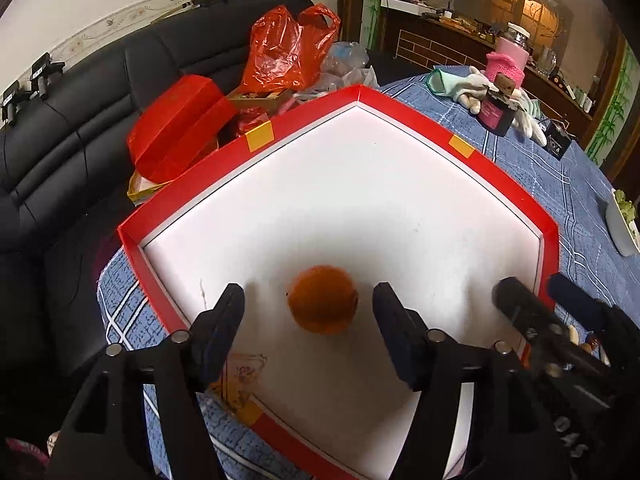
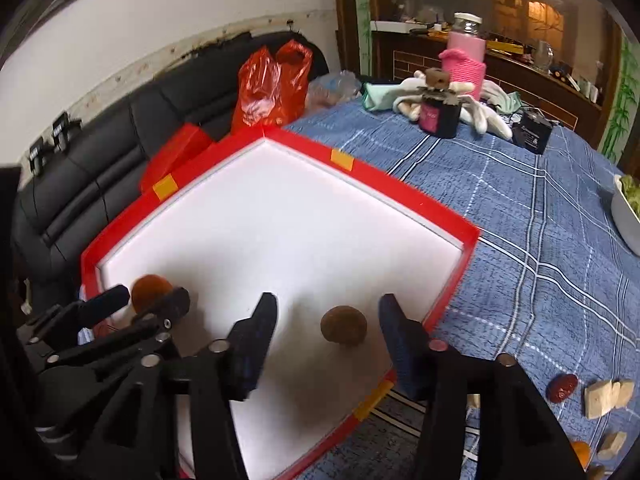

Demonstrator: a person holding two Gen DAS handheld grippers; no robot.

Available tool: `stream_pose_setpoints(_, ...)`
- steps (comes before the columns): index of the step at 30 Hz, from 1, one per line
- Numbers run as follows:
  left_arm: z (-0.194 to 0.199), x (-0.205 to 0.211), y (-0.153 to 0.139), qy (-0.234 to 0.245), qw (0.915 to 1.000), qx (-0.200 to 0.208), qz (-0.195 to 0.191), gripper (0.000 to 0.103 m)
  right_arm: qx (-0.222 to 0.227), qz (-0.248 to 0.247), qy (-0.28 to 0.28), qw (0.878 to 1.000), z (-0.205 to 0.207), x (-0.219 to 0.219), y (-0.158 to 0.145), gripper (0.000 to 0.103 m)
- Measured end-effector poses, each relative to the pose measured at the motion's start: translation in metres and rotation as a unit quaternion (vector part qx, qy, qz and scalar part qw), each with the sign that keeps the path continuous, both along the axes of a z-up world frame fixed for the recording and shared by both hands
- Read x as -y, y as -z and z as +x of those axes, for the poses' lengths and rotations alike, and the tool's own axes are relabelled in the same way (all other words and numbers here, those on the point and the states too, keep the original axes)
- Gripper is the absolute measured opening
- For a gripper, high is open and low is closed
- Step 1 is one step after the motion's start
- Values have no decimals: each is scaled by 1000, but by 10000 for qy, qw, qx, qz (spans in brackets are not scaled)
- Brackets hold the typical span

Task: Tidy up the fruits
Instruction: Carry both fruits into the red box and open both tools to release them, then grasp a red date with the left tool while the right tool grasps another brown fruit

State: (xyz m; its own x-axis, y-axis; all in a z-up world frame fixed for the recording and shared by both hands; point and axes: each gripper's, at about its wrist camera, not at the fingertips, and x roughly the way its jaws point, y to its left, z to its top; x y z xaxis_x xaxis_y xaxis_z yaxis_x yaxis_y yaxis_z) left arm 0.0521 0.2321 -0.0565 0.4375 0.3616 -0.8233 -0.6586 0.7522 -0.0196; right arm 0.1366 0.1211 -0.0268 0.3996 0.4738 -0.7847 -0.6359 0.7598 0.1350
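An orange fruit rests on the white floor of a red-rimmed tray. My left gripper is open around it, with a gap between each pad and the fruit. In the right wrist view a smaller brown round fruit lies near the tray's right rim. My right gripper stands open on either side of it without touching. The left gripper and the orange fruit also show at the lower left of that view. The right gripper reaches in at the right edge of the left wrist view.
The tray sits on a blue checked tablecloth. A red date-like fruit and pale chunks lie right of the tray. At the far side are a black jar, white gloves and a white dish. A black sofa holds red bags.
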Motion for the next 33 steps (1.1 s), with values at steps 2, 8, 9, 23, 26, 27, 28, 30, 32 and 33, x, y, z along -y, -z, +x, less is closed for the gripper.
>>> stream_pose_setpoints(2,-3,3,-2,5,10000,28,15,67,58,91,47,9999,-2,8,-5,64)
stream_pose_setpoints(8,-16,28,-19,122,9988,443,155,67,301,476,250,9981,-18,53,-27,69)
stream_pose_setpoints(9,-19,36,-24,179,9980,582,190,68,347,527,311,9975,-20,63,-31,69)
stream_pose_setpoints(23,-16,171,-39,2337,9640,1189,451,77,394,411,1964,9789,-56,284,-8,67)
stream_pose_setpoints(26,-16,194,-35,2672,9560,1107,493,77,98,312,2049,9782,-49,301,5,54)
stream_pose_setpoints(27,-15,198,-35,2738,9542,1097,505,77,24,330,2026,9787,-46,302,7,51)
stream_pose_setpoints(28,-16,202,-34,2754,9538,1093,504,77,-16,289,2013,9791,-42,302,9,50)
stream_pose_setpoints(30,-13,203,-33,2782,9538,1042,439,77,-124,133,1933,9810,-37,296,15,48)
stream_pose_setpoints(32,-12,204,-30,2821,9533,1015,369,77,-128,36,1883,9820,-33,287,16,48)
stream_pose_setpoints(33,-11,206,-29,2866,9523,990,344,77,-142,-23,1859,9825,-30,283,17,47)
